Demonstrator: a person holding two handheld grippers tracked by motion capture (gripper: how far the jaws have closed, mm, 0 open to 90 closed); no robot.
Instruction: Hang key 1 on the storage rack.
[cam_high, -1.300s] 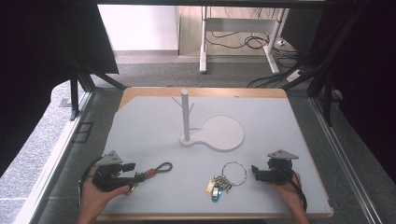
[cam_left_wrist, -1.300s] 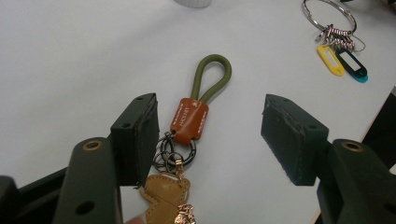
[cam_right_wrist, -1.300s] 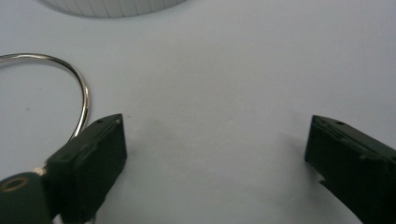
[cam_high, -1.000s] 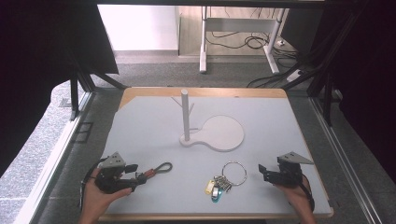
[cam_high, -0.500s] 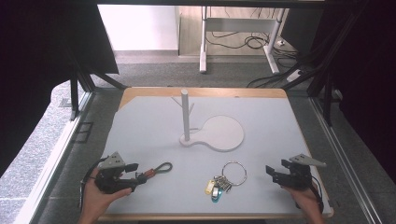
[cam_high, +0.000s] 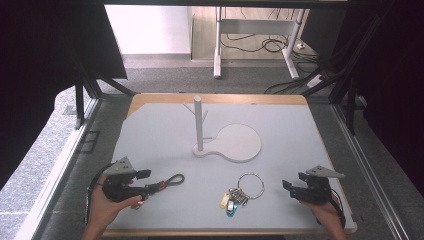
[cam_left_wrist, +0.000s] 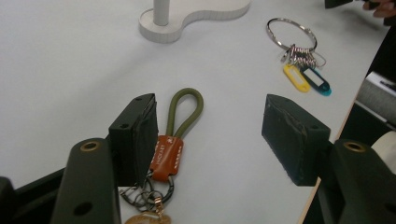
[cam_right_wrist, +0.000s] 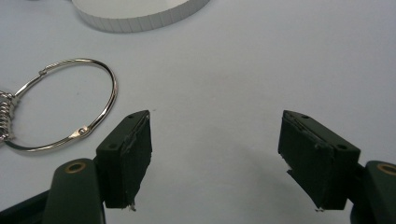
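- Surveying from the high view: my left gripper (cam_high: 145, 184) and right gripper (cam_high: 290, 187) sit low, the key ring (cam_high: 250, 186) between them.
- Left gripper view: jaws apart; strap keychain (cam_left_wrist: 180, 126) beside my left pad; I should centre it before closing.
- Right gripper view: jaws apart, empty; key ring (cam_right_wrist: 65, 105) lies ahead-left.

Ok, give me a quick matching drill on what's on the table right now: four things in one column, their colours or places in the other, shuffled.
Things:
1. strap keychain
2. large key ring
3. stand
4. right gripper

Descriptions:
A. white, an upright post on a rounded base, mid-table
B. olive loop with a brown leather tab, between the left gripper's jaws
C. bare metal circle carrying yellow and teal key tags
D. open and empty, near the table's right front corner

Pairs: 1-B, 2-C, 3-A, 4-D
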